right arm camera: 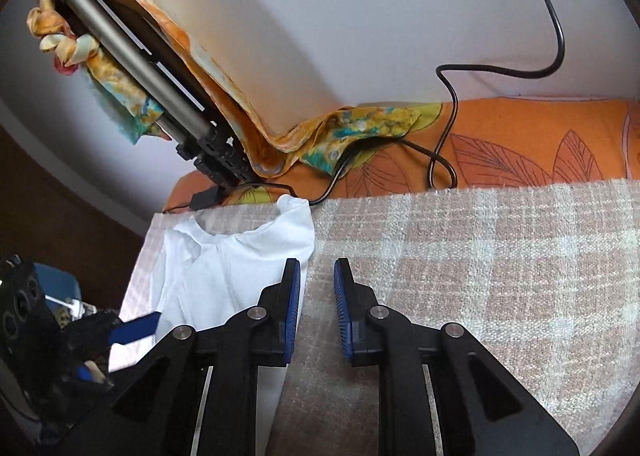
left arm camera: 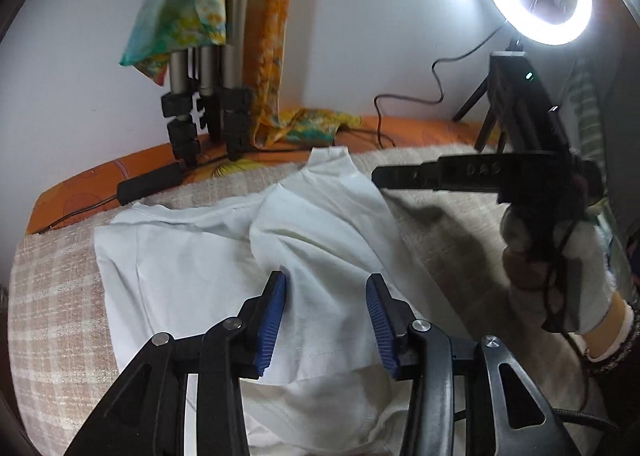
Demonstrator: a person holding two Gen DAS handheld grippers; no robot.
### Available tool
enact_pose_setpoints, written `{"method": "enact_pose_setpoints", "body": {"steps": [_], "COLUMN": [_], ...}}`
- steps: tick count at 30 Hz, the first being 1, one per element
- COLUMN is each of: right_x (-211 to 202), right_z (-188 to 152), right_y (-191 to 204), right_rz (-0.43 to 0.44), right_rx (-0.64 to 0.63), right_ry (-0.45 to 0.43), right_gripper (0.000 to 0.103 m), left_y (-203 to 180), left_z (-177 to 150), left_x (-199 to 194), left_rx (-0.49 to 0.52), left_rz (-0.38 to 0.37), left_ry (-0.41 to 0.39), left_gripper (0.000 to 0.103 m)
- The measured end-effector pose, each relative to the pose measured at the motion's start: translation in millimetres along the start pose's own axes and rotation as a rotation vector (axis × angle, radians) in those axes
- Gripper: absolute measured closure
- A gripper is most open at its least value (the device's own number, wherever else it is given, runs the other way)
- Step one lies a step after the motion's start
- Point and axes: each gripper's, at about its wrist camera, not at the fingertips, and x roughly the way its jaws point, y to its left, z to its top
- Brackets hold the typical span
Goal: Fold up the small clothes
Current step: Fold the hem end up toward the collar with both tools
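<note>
My two jaws over a white garment [left arm camera: 224,256] on a checked blanket [left arm camera: 56,296].

Left wrist view: my left gripper [left arm camera: 326,320] hangs released, the garment beneath its blue pads [left arm camera: 272,320]. Right wrist view: my right gripper [right arm camera: 317,312] stands slightly parted, grasping nothing, just beside the garment's edge, over the blanket.

A beige checked blanket [right arm camera: 480,256] covers the bed, with an orange leaf-print sheet [right arm camera: 520,144] showing along the wall side. A white garment [left arm camera: 240,248] lies crumpled on the blanket; black cables [right arm camera: 440,160] and a colourful scarf [right arm camera: 360,124] rest on the sheet.
</note>
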Motion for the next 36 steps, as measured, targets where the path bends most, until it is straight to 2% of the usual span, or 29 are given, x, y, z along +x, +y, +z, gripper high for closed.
{"method": "enact_pose_setpoints", "body": {"steps": [1,2,3,5,6,10,12,16,19,20,22,25,26,27,28,33,36], "right_x": [-0.4,-2.9,-6.7,-6.6,-6.0,-5.5,-6.6,-6.3,-1.8,0.8,9.3,18.3,20.6,22.9,26.1,21.6,23.9], "right_z": [-0.1,0.1,-0.4,-0.7,-0.5,0.1,0.5,2.5,6.5,8.4,12.9,19.0,20.6,21.4,21.7,23.8,25.1], "right_y": [-0.3,-1.8,-3.7,-2.8,-1.8,-3.4,-4.5,-1.8,5.5,7.2,10.0,19.0,20.8,22.0,22.9,28.1,24.9], "right_rz": [0.004,0.007,0.007,0.010,0.010,0.016,0.021,0.007,0.004,0.010,0.035,0.002,0.005,0.010,0.014,-0.041,-0.061], "right_rx": [0.004,0.007,0.010,0.008,0.007,0.018,0.021,0.006,-0.013,-0.012,0.002,-0.016,-0.016,-0.015,-0.015,-0.060,-0.047], "right_ry": [-0.004,-0.008,-0.011,-0.009,-0.011,-0.014,-0.015,-0.009,-0.004,-0.002,0.013,0.014,0.013,0.019,0.036,-0.006,-0.006], "right_gripper": [0.086,0.086,0.086,0.086,0.086,0.086,0.086,0.086,0.086,0.083,0.055,0.054,0.057,0.087,0.099,0.101,0.101], "left_y": [-0.9,-1.4,-1.2,1.9,4.3,25.2,37.6,53.9,54.0,53.0,49.5,46.8,46.8,45.8,45.9,54.1,62.2], "left_z": [-0.5,-0.1,-1.6,-7.4,-8.6,-3.6,-0.1,1.4,-3.5,-5.0,-5.0,-1.5,0.0,2.6,4.5,5.1,5.8], "left_x": [4.6,8.7,12.5,15.1,14.2,0.2,-10.1,-19.3,-8.5,-5.4,0.2,4.7,4.6,5.9,4.4,-9.2,-10.3], "left_rx": [0.004,0.008,0.015,0.018,0.007,-0.121,-0.171,-0.209,-0.210,-0.210,-0.205,-0.195,-0.193,-0.192,-0.189,-0.180,-0.183], "left_rz": [0.030,0.058,0.069,0.057,0.045,-0.055,-0.077,-0.060,-0.083,-0.096,-0.109,-0.110,-0.110,-0.109,-0.109,-0.080,-0.027], "left_ry": [0.007,0.016,0.024,0.026,0.017,-0.020,-0.050,-0.081,-0.032,-0.021,-0.008,-0.002,-0.001,-0.004,-0.007,-0.033,-0.047], "left_gripper": [0.061,0.067,0.087,0.101,0.103,0.103,0.103,0.103,0.103,0.103,0.102,0.102,0.101,0.101,0.101,0.102,0.103]}}
